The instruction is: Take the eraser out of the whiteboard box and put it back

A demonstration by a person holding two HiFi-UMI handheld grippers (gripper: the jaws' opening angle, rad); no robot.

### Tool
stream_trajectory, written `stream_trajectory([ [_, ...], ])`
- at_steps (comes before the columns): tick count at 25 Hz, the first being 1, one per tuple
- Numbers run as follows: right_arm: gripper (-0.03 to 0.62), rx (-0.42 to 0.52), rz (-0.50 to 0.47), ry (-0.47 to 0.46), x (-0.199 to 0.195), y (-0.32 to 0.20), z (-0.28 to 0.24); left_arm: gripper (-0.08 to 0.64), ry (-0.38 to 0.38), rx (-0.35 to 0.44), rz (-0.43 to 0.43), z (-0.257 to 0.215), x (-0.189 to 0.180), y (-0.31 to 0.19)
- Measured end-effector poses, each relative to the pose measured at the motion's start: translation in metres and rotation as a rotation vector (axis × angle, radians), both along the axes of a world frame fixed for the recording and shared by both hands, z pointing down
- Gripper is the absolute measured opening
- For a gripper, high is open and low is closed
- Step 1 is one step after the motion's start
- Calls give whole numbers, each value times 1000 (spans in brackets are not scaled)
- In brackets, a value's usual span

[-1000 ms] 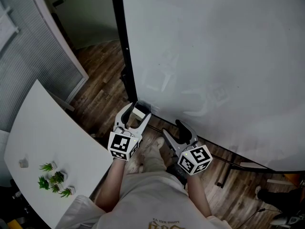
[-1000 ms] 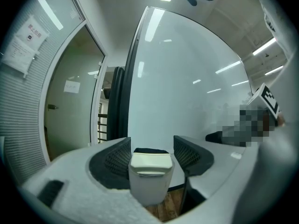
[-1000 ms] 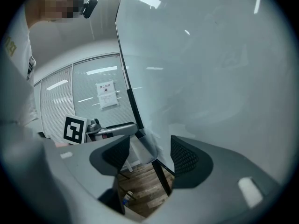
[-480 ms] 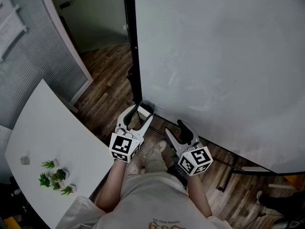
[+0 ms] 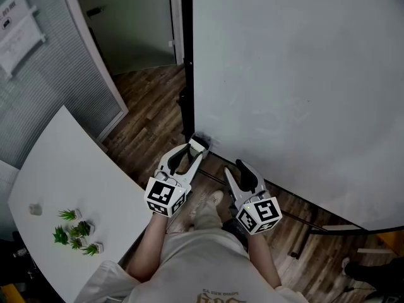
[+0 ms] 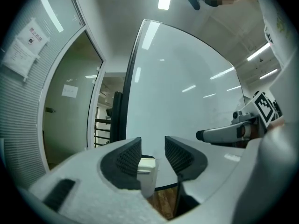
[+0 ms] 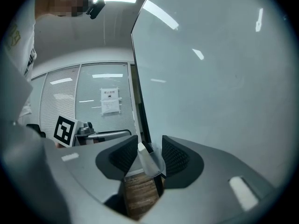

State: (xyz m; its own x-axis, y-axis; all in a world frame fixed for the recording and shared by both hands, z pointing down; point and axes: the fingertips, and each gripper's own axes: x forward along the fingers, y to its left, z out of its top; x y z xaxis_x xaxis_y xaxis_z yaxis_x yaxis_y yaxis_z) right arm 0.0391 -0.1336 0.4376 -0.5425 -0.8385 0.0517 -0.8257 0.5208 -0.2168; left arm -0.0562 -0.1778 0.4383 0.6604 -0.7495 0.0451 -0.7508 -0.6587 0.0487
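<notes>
The left hand-held gripper [image 5: 194, 151] has its jaws part-spread, having just been closing, and pinches nothing. The whiteboard box [image 5: 199, 143] sits straight ahead, just off its tips, at the lower corner of the whiteboard [image 5: 297, 74]. The right hand-held gripper [image 5: 232, 168], likewise narrowing and empty, is farther off. The eraser is out of sight, presumably inside the box

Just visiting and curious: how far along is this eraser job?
Done: nothing visible; no eraser is out of the whiteboard box. In hand: the left gripper is near the box and the right gripper hangs back; both sets of jaws have just been closing, neither pinching anything. Left: taking the eraser out and returning it.
</notes>
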Motion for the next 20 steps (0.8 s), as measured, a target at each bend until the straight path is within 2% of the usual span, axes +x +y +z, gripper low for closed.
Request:
stream_trajectory([
  [4, 133, 29, 27, 7, -1, 5, -7, 114, 4, 12, -4, -5, -6, 8],
  [11, 12, 67, 74, 32, 4, 10, -14, 5, 16, 27, -18, -11, -14, 19],
  [20, 12, 70, 66, 25, 1, 12, -15, -5, 6, 32, -22, -12, -16, 22],
])
